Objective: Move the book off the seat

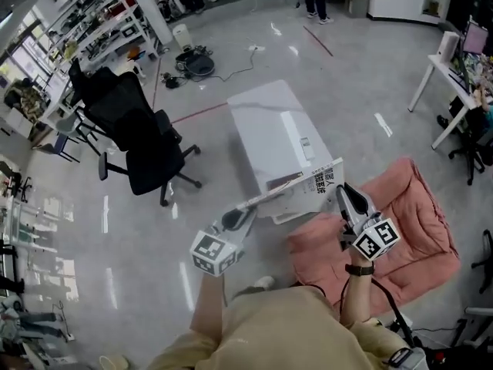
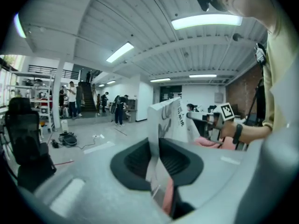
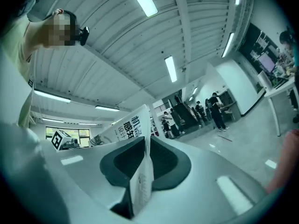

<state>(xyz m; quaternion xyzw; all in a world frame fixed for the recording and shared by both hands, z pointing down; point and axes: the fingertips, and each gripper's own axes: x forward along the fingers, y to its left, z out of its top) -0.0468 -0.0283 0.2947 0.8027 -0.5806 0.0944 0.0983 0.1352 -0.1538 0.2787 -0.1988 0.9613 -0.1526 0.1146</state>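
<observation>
A white book [image 1: 308, 185] with black print hangs in the air between the pink seat [image 1: 412, 230] and the white table [image 1: 269, 129]. My left gripper [image 1: 240, 214] is shut on its left end, and my right gripper [image 1: 343, 197] is shut on its right end. In the left gripper view the book [image 2: 166, 120] stands edge-on between the pads [image 2: 140, 160], with the other gripper [image 2: 210, 118] beyond it. The right gripper view shows the book [image 3: 135, 129] pinched between the dark pads [image 3: 161, 164] of that gripper [image 3: 142, 167].
A black office chair [image 1: 139, 141] stands on the floor to the left of the table. Cables and gear [image 1: 192, 64] lie on the floor farther back. A white desk [image 1: 447, 91] is at the right, and shelving [image 1: 92, 21] at the upper left. People stand in the distance.
</observation>
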